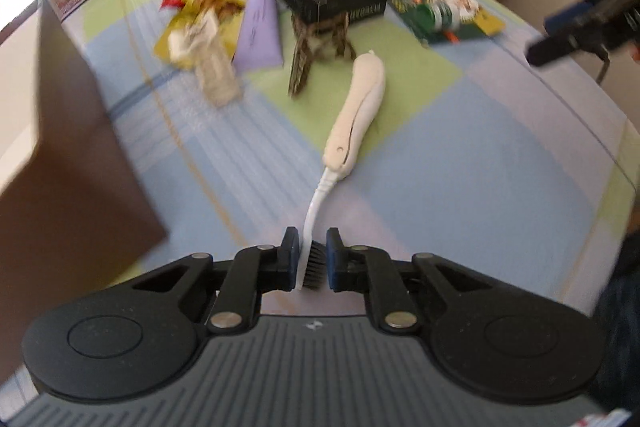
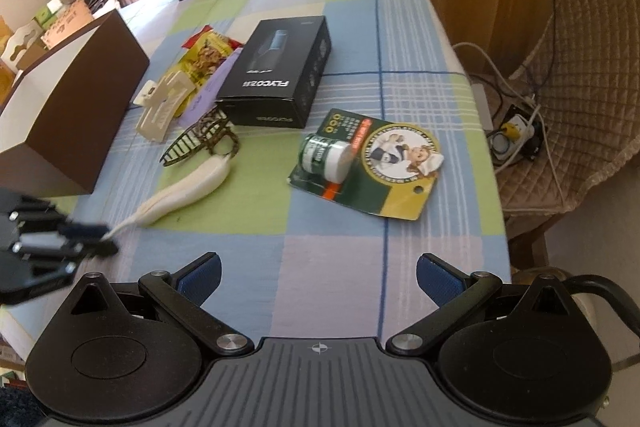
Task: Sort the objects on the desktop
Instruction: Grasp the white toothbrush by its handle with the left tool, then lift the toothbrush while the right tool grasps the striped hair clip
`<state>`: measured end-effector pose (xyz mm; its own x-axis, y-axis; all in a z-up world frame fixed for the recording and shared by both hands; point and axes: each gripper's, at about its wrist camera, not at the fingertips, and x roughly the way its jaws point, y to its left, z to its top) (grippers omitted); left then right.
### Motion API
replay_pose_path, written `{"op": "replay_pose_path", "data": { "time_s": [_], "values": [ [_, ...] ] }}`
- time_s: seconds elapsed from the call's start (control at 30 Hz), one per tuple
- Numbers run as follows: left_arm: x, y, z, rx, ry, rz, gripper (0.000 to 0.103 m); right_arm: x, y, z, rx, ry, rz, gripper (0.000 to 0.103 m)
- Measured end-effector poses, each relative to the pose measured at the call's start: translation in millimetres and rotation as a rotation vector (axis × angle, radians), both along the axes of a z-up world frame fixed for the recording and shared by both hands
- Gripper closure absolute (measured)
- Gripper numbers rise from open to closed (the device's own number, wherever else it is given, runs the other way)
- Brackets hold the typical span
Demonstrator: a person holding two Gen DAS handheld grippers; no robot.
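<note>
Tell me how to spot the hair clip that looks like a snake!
Find the black box in the middle of the checked tablecloth. Just in front of its near corner lies the claw hair clip, touching the tip of the white brush. Only it has dark, snakeskin-patterned curved teeth; the clip nearby is plain cream.

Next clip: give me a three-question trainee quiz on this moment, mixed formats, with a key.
1. True or false: the left gripper is closed on the bristle end of the white brush.
2. Multiple choice: the right gripper is (A) holding the black box, (B) open and empty above the tablecloth, (C) closed on the green card.
3. Fill in: the far end of the brush handle lies next to the dark ____ clip.

Key: 1 true; 2 B; 3 hair.
</note>
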<state>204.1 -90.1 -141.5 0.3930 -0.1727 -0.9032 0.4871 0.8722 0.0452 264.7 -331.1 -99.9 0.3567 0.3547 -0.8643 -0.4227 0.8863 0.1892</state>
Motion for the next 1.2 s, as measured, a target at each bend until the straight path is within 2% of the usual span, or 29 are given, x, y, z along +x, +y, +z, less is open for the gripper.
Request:
{"op": "replay_pose_path", "data": {
  "time_s": [0.27,0.5,0.7,0.9,1.0,1.2],
  "values": [
    [-33.8,32.3,5.9,-0.017,0.062,0.109,0.09,-3.5,12.3,-2.4,0.005,-0.001,0.037,0.002],
    [-26.0,17.1,19.7,-0.062,-0.01,0.088,0.08,-11.4,13.2,0.6,0.005,-0.008,0.049,0.002],
    [-2.9,-9.2,6.0,-0.027,-0.032,0.059,0.08,-20.6,5.5,3.6,0.004,-0.015,0.039,0.002],
    [7.8,-13.0,-1.4,-0.023,-0.033,0.103,0.08,-27.0,-1.9,4.5,0.011,-0.014,0.017,0.002],
    [3.8,-12.0,-0.9,-0.028,-0.035,0.109,0.086,-29.2,0.6,5.2,0.02,-0.021,0.028,0.002],
    [-12.8,9.5,0.1,-0.021,-0.032,0.227,0.087,-29.9,22.1,6.7,0.056,-0.049,0.088,0.002]
  ]
}}
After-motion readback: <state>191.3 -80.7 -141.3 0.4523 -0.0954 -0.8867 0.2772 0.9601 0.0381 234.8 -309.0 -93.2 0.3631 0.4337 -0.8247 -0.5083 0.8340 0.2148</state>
